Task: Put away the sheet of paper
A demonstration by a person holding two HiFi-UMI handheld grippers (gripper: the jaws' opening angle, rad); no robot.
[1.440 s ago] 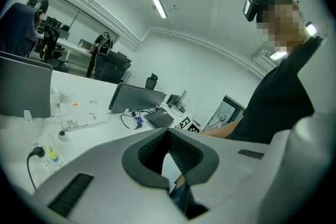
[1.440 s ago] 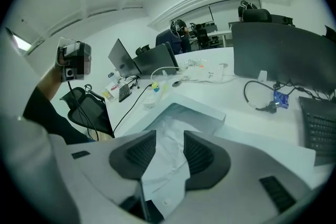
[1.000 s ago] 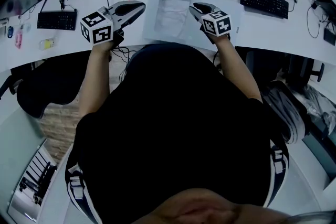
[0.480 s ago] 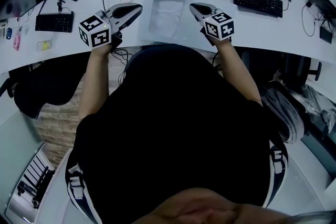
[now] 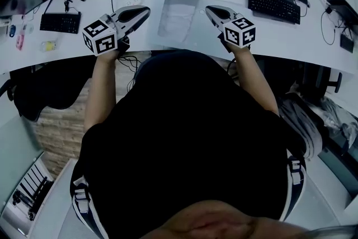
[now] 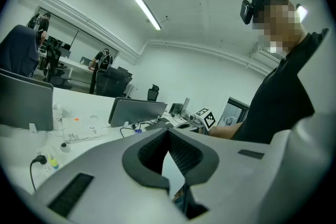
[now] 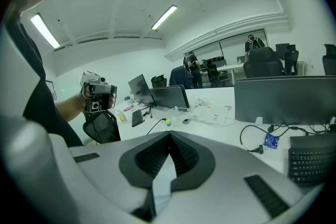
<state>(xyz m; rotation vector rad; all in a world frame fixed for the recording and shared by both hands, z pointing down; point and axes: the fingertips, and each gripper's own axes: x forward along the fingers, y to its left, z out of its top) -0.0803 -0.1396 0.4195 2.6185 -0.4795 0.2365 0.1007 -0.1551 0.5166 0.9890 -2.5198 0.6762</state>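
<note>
From above, the sheet of paper (image 5: 179, 15) stretches over the desk (image 5: 291, 31) between your left gripper (image 5: 144, 10) and your right gripper (image 5: 210, 9), with one edge at each pair of jaws. In the left gripper view, the jaws are closed on the sheet's pale edge. In the right gripper view, the jaws pinch it too.

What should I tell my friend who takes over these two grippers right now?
Left gripper: shut on the left edge of the pale rectangular sheet of paper.
Right gripper: jaws have just closed, pinching the sheet's right edge.
The sheet spans between them above the white desk.
Done: both edges gripped.
To do: carry the sheet off and put it away; the spot isn't visible.
</note>
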